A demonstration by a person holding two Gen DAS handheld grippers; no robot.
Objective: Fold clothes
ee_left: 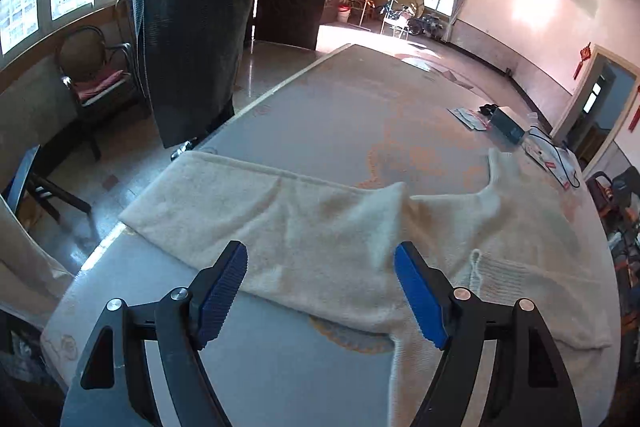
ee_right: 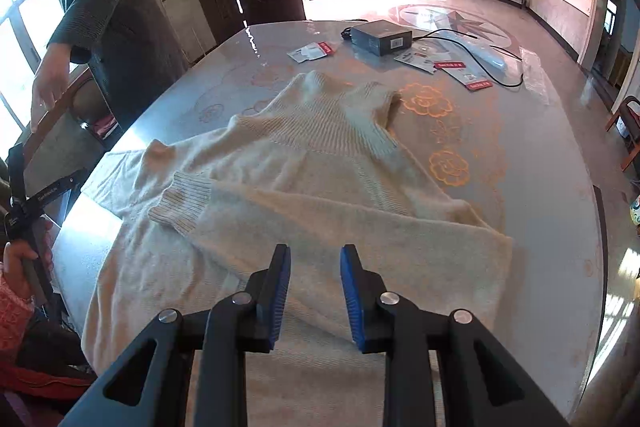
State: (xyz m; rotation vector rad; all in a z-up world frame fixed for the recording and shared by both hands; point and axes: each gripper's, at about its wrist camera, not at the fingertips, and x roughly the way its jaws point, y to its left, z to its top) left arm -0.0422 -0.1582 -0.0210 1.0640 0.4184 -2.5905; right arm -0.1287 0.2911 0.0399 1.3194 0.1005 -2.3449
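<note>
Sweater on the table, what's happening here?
A person is folding a cream sweater on a floral-patterned table, holding one two-finger tool in each hand. Both sleeves are already folded in across the body. Right now neither tool holds anything: the left tool is wide open above the sweater's left side, and the right tool hovers over the lower part with a narrow, empty gap. Another person stands by the table's far left edge, not touching the garment.

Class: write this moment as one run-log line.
task: fold clothes | sweater: on table | left claw: open, empty | right claw: open, empty
</note>
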